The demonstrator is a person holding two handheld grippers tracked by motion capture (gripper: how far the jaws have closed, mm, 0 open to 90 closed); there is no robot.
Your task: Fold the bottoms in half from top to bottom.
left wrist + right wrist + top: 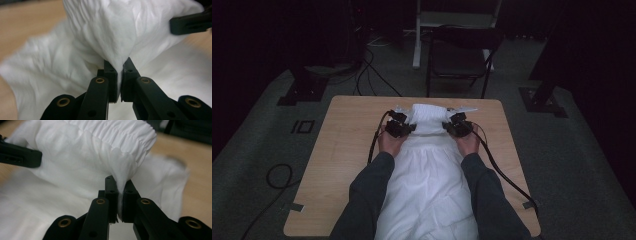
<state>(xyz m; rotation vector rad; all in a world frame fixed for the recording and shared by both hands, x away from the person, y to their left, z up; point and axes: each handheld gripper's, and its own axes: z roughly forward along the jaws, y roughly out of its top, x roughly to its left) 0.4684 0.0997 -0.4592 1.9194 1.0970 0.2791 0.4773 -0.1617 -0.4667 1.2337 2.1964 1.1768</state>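
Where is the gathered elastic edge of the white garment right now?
In the high view, the gathered edge sits at the far middle of the wooden table, pinched between the left hand-held gripper and the right hand-held gripper.

Wooden table (pixel 347 150); folding chair (pixel 459 55) beyond far edge; cables (pixel 367 75) on grey floor (pixel 572 160).
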